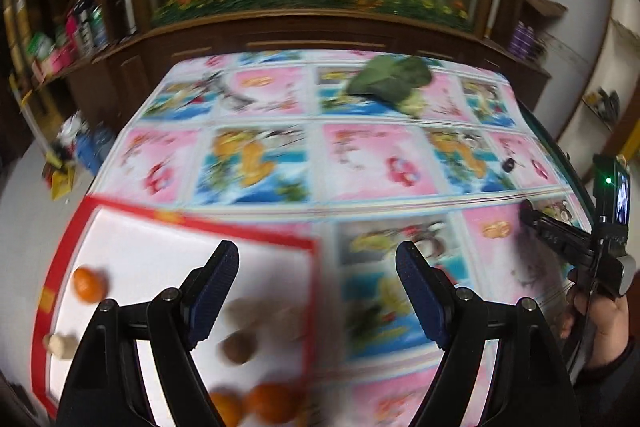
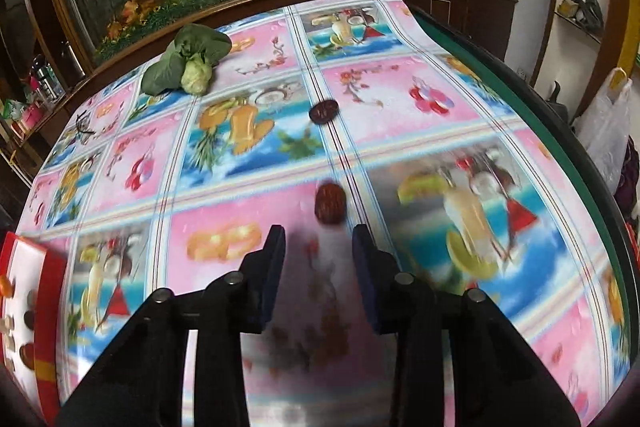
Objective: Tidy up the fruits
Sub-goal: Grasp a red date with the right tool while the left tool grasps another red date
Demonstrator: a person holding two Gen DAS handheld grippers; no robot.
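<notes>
I note a leafy green [image 2: 188, 61] lying far across the tablecloth [image 2: 260, 47]. The red-rimmed tray [image 1: 208, 227] holds oranges [image 1: 89, 283] and brown fruits [image 1: 240, 347]. My left gripper [image 1: 316, 267] is spread wide and empty; my right gripper [image 2: 319, 247] is parted, a red date [image 2: 330, 203] just ahead.

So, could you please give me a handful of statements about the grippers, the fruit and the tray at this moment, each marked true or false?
1. The right gripper is open, and a reddish-brown dried fruit lies on the tablecloth just beyond its fingertips. True.
2. The left gripper is shut on an orange. False: its jaws are wide apart and hold nothing.
3. Oranges and brown round fruits lie in the white tray with a red rim. True.
4. The leafy green vegetable lies in the tray. False: it lies on the tablecloth near the table's far edge.
5. A small dark round object lies on the cloth beyond the dried fruit. True.
</notes>
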